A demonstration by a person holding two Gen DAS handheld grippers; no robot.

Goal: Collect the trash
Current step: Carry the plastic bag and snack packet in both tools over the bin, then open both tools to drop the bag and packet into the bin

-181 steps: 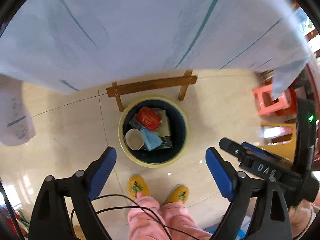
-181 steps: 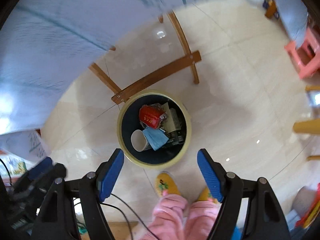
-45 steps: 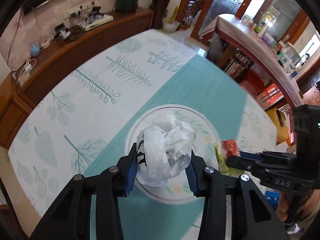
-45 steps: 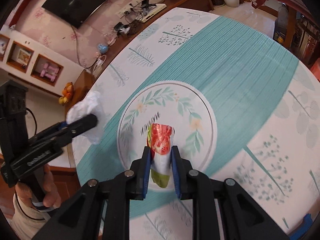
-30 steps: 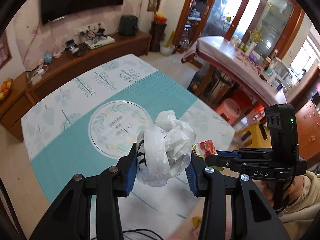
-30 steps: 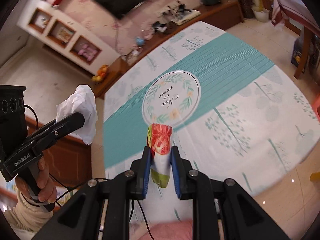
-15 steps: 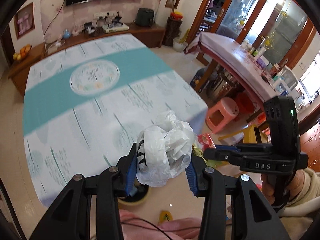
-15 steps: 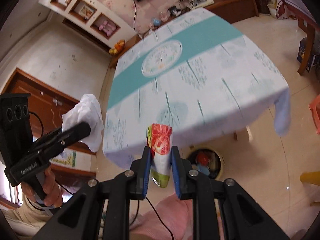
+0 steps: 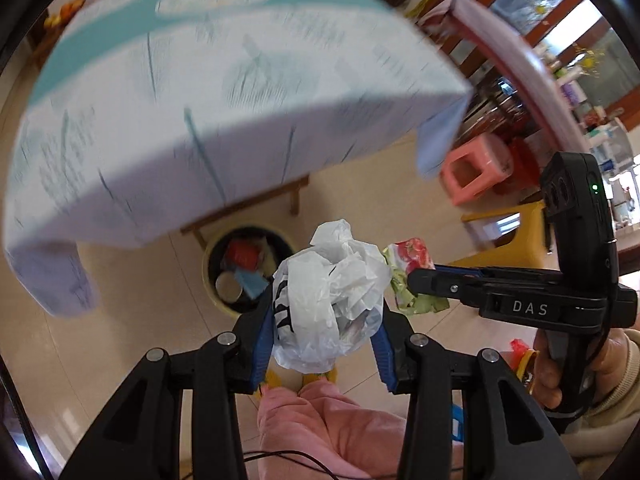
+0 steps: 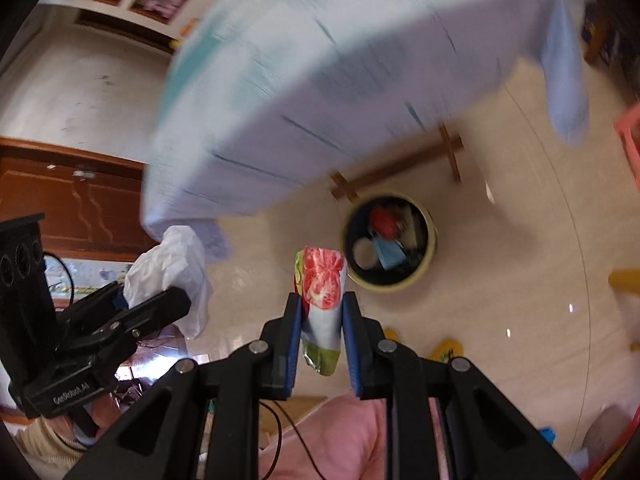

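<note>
My left gripper (image 9: 322, 320) is shut on a crumpled white plastic bag (image 9: 330, 296), held in the air above the floor. My right gripper (image 10: 320, 312) is shut on a snack wrapper (image 10: 322, 288) with a red tomato print. The round yellow-rimmed trash bin (image 9: 208, 272) stands on the tile floor under the table edge, with a red packet, a paper cup and blue paper inside; it also shows in the right wrist view (image 10: 430, 248), ahead and right of the wrapper. Each gripper shows in the other's view: the right one (image 9: 416, 278) and the left one (image 10: 160, 300).
The table with a white and teal cloth (image 9: 200, 100) overhangs the bin, its wooden leg brace (image 9: 256, 204) just behind it. A pink stool (image 9: 476, 168) and a yellow stool (image 9: 504, 224) stand to the right. My pink-trousered legs (image 9: 328, 432) and yellow slippers are below.
Both grippers have tilted down from the tabletop toward the floor with their trash still held. The bin has come into fuller view and is nearer than half a second ago.
</note>
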